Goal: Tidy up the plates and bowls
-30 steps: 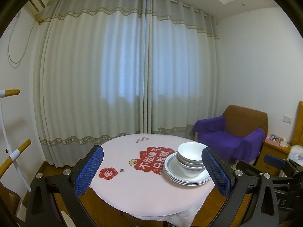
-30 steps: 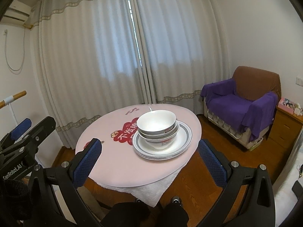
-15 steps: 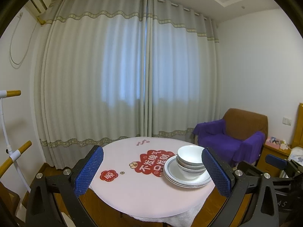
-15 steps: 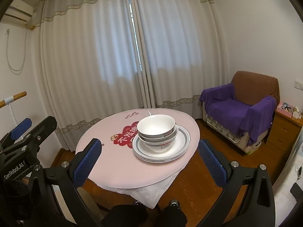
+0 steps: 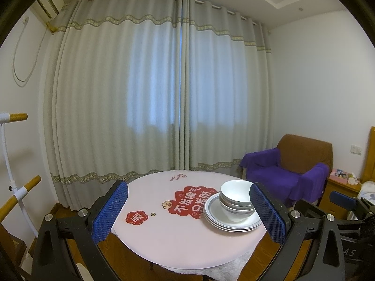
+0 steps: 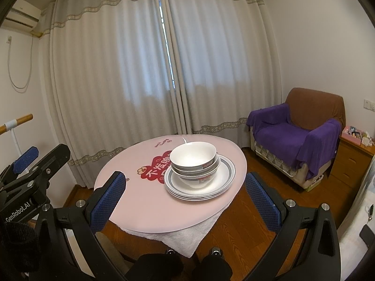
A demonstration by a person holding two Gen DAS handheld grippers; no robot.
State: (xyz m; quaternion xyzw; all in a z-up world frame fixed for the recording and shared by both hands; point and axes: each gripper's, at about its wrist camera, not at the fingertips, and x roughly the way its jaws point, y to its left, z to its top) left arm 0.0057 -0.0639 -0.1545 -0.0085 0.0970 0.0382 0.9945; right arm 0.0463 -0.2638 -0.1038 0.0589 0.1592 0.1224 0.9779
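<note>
1. Blue mesh-textured pads line both fingers of the left gripper (image 5: 188,208), which is spread wide and holds nothing; it hangs short of the round table (image 5: 164,236), and no finger touches anything.
2. Blue pads likewise face each other on the right gripper (image 6: 185,197), also spread wide and empty, held back from the table's near edge.
3. Between the right gripper's fingers, its own camera shows the stack of plates (image 6: 222,180) whole, with the nested bowls (image 6: 193,158) sitting inside the top plate. The stack stands on the table's right half, near the edge.
4. From the left wrist the same stack of plates (image 5: 213,213) and bowls (image 5: 236,192) sit far to the right, and the gripper's right finger (image 5: 267,213) hides part of them.
5. Only the left wrist view shows the small red cloud-shaped sticker (image 5: 137,217) on the pink tabletop; in the right wrist view the large red printed design (image 6: 159,167) is partly covered by the plates.
6. Only the right wrist view shows the white cloth (image 6: 187,238) hanging well below the tabletop, and dark shoes (image 6: 164,267) on the wooden floor.
7. Each camera catches the other gripper at its frame edge.
8. Beyond the table both views show grey curtains (image 5: 164,93) and an armchair draped in purple cloth (image 6: 297,135).
</note>
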